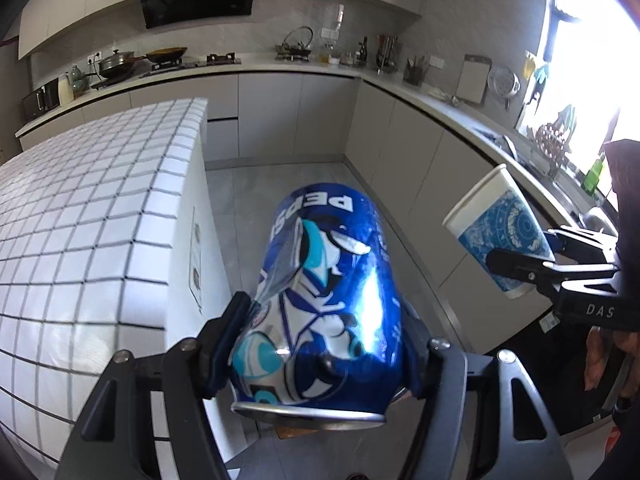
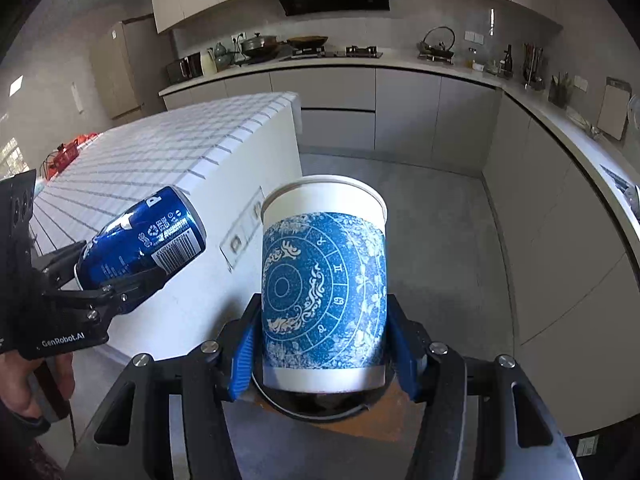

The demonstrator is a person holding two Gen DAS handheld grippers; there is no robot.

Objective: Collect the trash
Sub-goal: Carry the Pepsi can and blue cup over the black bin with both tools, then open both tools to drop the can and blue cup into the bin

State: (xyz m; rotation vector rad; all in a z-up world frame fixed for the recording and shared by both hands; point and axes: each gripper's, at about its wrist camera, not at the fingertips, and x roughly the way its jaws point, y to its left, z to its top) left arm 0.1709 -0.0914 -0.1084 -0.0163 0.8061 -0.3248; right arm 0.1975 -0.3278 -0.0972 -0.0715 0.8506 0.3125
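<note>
My left gripper [image 1: 320, 340] is shut on a dented blue Pepsi can [image 1: 320, 292], held in the air beside the tiled island; the can [image 2: 144, 240] and left gripper [image 2: 116, 280] also show at the left of the right wrist view. My right gripper [image 2: 324, 344] is shut on a white paper cup with a blue pattern [image 2: 324, 280], held upright above a dark round opening [image 2: 320, 406] with a brown surround just below it. The cup [image 1: 500, 236] and right gripper [image 1: 532, 260] appear at the right of the left wrist view.
A white tiled island [image 1: 88, 216] stands to the left, with sockets on its end wall [image 2: 244, 232]. Grey cabinets and a counter [image 1: 300, 68] with pans, a kettle and utensils run along the back and right. Grey floor [image 2: 420, 240] lies between.
</note>
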